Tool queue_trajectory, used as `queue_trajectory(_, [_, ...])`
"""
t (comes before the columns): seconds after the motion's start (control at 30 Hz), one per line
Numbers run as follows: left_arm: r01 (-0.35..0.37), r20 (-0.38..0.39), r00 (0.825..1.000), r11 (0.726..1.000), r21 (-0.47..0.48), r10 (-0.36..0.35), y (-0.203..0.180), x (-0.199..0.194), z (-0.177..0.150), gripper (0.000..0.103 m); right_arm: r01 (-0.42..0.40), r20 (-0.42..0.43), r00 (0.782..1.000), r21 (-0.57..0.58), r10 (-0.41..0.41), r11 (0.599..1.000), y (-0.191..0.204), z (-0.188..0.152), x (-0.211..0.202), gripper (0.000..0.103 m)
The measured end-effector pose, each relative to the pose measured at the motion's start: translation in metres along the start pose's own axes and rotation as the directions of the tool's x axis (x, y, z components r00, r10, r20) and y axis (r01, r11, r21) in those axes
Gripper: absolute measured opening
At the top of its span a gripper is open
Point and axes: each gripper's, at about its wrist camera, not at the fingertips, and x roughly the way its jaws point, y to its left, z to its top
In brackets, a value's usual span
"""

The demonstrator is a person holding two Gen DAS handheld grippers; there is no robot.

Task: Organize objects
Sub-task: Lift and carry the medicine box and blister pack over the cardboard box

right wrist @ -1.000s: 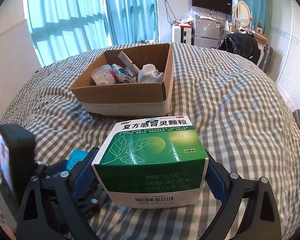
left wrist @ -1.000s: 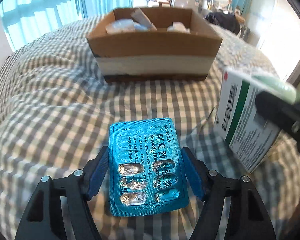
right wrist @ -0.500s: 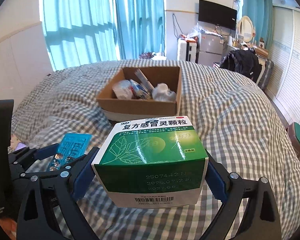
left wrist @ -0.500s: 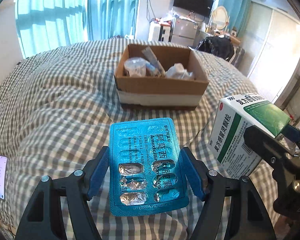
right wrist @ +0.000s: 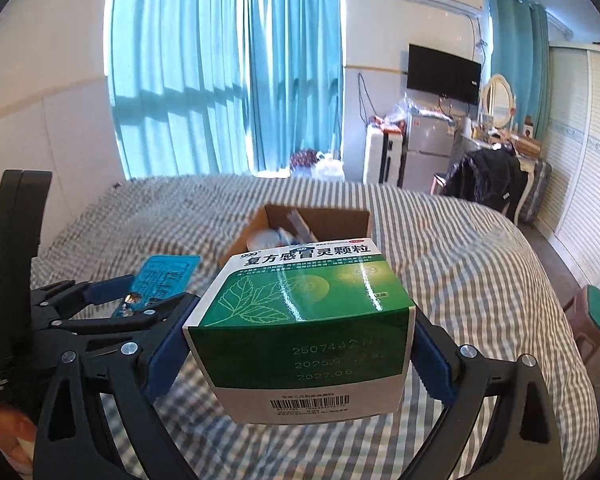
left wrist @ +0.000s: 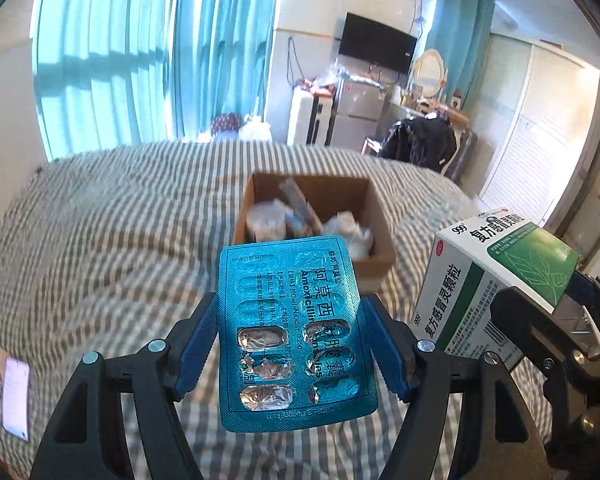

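Note:
My left gripper (left wrist: pixel 290 344) is shut on a blue amoxicillin blister pack (left wrist: pixel 292 332) and holds it high above the checked bed. My right gripper (right wrist: pixel 300 344) is shut on a green and white medicine box (right wrist: pixel 304 320), which also shows in the left wrist view (left wrist: pixel 488 280) to the right of the pack. The blister pack shows in the right wrist view (right wrist: pixel 160 284) at the left. An open cardboard box (left wrist: pixel 376 216) with several items inside sits on the bed ahead of both grippers, and shows in the right wrist view (right wrist: pixel 332 218).
The bed (left wrist: pixel 120 232) has a grey checked cover. A phone (left wrist: pixel 15 396) lies at its left edge. Beyond the bed are blue curtains (right wrist: pixel 228 72), a fridge (right wrist: pixel 428 148), a TV (right wrist: pixel 444 74) and a chair with black clothes (right wrist: pixel 488 176). A green-topped stool (right wrist: pixel 596 308) stands at the right.
Both grippers have risen and pulled back from the cardboard box with their loads, so the box now looks smaller and farther and more of the room shows.

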Motion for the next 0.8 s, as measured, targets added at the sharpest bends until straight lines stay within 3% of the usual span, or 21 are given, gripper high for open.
queue_trajectory(0.13, [0.009,0.039,0.999,1.0,-0.025,-0.008,0.006,0.006,0.031,0.073,-0.006,0.04,0.999,-0.002,0.006,1.0,-0.007,0.03,0.005,0.096])
queue_trajectory(0.27, [-0.027,0.093,0.995,1.0,-0.002,0.027,0.004,0.02,0.07,0.073,-0.006,0.081,0.997,-0.002,0.006,1.0,-0.016,0.062,0.016,0.096])
queue_trajectory(0.47, [-0.039,0.122,0.992,0.999,0.029,0.035,-0.001,0.059,0.11,0.073,-0.011,0.113,0.994,0.032,0.007,0.999,-0.038,0.11,0.056,0.096])
queue_trajectory(0.6, [-0.027,0.102,0.994,0.999,0.019,0.025,0.007,0.098,0.129,0.073,0.002,0.116,0.993,0.052,-0.008,0.999,-0.052,0.134,0.093,0.096])
queue_trajectory(0.8, [-0.013,0.008,1.0,0.999,0.029,0.012,0.021,0.175,0.137,0.073,-0.007,0.061,0.998,0.091,0.002,0.996,-0.068,0.149,0.17,0.095])
